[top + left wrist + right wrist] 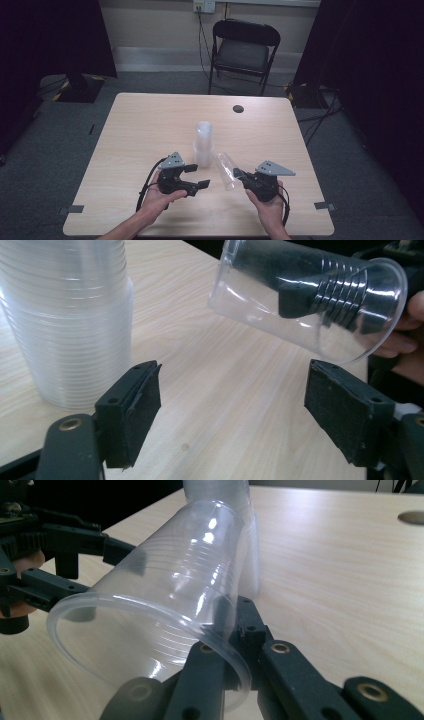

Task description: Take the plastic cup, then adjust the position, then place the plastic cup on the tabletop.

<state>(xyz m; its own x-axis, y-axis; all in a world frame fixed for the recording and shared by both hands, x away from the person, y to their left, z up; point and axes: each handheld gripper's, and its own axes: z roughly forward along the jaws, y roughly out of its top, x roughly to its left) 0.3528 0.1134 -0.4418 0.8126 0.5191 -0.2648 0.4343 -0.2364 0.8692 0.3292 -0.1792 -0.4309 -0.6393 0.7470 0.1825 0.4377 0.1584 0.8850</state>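
Note:
On the wooden table [150,120] stands an upright stack of clear plastic cups [203,142] [70,325] [250,555]. My right gripper [238,174] [225,645] is shut on the rim of a single clear cup [227,171] [165,590] [300,300]. It holds that cup tilted on its side just above the table, with the mouth toward the gripper and the base toward the stack. My left gripper [197,176] [235,410] is open with nothing between its pads, level with the table, just left of the held cup and in front of the stack. Its fingers [80,536] show beyond the cup.
A dark round hole [238,108] [412,517] sits in the table top near the far edge. A black folding chair [243,50] stands beyond the table. Dark curtains hang on both sides. Both hands are near the table's front edge.

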